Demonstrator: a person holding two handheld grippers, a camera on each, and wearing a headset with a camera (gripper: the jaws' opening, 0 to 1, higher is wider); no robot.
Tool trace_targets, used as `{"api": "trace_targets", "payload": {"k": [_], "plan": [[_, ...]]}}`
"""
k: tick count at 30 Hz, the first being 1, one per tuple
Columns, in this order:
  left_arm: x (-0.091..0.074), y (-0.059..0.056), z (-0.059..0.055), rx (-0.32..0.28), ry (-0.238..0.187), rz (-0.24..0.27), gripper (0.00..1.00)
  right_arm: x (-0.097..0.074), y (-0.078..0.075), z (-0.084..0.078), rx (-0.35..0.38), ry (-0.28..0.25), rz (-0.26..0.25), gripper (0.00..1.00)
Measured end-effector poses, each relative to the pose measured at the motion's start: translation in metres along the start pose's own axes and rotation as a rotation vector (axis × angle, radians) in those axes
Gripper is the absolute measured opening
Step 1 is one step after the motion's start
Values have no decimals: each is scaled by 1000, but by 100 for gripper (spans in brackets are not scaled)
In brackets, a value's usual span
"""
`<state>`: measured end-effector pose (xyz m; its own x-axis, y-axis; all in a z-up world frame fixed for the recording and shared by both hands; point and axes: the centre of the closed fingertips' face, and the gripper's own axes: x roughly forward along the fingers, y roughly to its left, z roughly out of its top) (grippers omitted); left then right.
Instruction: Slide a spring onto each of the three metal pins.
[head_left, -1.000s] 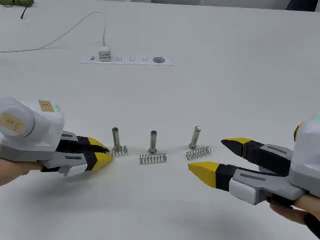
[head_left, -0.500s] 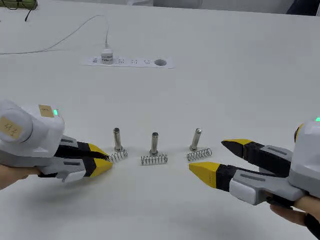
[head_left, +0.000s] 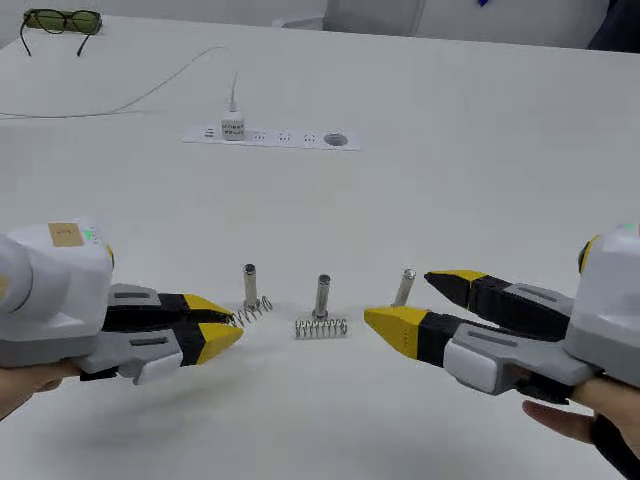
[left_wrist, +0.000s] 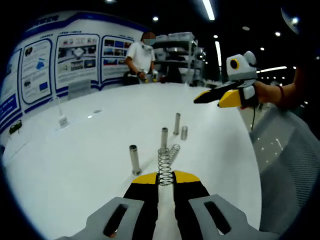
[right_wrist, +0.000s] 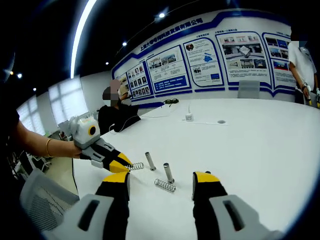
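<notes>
white surface (head_left: 480, 150). left hand-held gripper (head_left: 237, 323) near left, jaws clamped on end of one spring (head_left: 252, 310), which sticks out just beside the left pin (head_left: 250, 283). right hand-held gripper (head_left: 397, 297) near right, jaws apart, right pin (head_left: 406, 284) showing between the tips. power strip (head_left: 270, 136) far. middle pin (head_left: 322, 295) upright, second spring (head_left: 320, 328) lying at its base, near side.

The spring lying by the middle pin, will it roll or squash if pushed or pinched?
Lying on its side on the smooth table, the spring would probably roll if pushed across its axis. Its thin open coils suggest it is light and may squash or bow under a firm pinch.
</notes>
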<state>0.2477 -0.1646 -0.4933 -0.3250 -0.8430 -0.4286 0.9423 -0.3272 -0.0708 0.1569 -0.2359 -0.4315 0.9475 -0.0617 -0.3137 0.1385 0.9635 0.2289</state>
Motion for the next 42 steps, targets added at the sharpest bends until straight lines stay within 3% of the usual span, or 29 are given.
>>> {"api": "trace_targets", "payload": {"k": [11, 12, 17, 19, 24, 30, 34, 42], "plan": [[-6, -17, 31, -84, -150, 30, 10, 22, 29, 10, 114, -29, 98, 42], [-6, -21, 37, -107, -180, 18, 10, 24, 32, 12, 134, -35, 109, 41], [-8, -33, 51, -137, -241, -5, 10, 31, 39, 15, 226, -56, 137, 37], [-9, -38, 54, -130, -249, -12, 10, 32, 42, 19, 272, -75, 153, 35], [-10, -46, 61, -126, -275, -29, 10, 35, 44, 15, 319, -65, 159, 31], [-11, -54, 70, -117, -306, -51, 10, 34, 51, 13, 421, -62, 201, 26], [-11, -60, 74, -110, -319, -71, 10, 32, 54, 16, 488, -84, 224, 22], [-9, -63, 72, -106, -311, -77, 10, 32, 58, 16, 518, -81, 246, 15]]}}
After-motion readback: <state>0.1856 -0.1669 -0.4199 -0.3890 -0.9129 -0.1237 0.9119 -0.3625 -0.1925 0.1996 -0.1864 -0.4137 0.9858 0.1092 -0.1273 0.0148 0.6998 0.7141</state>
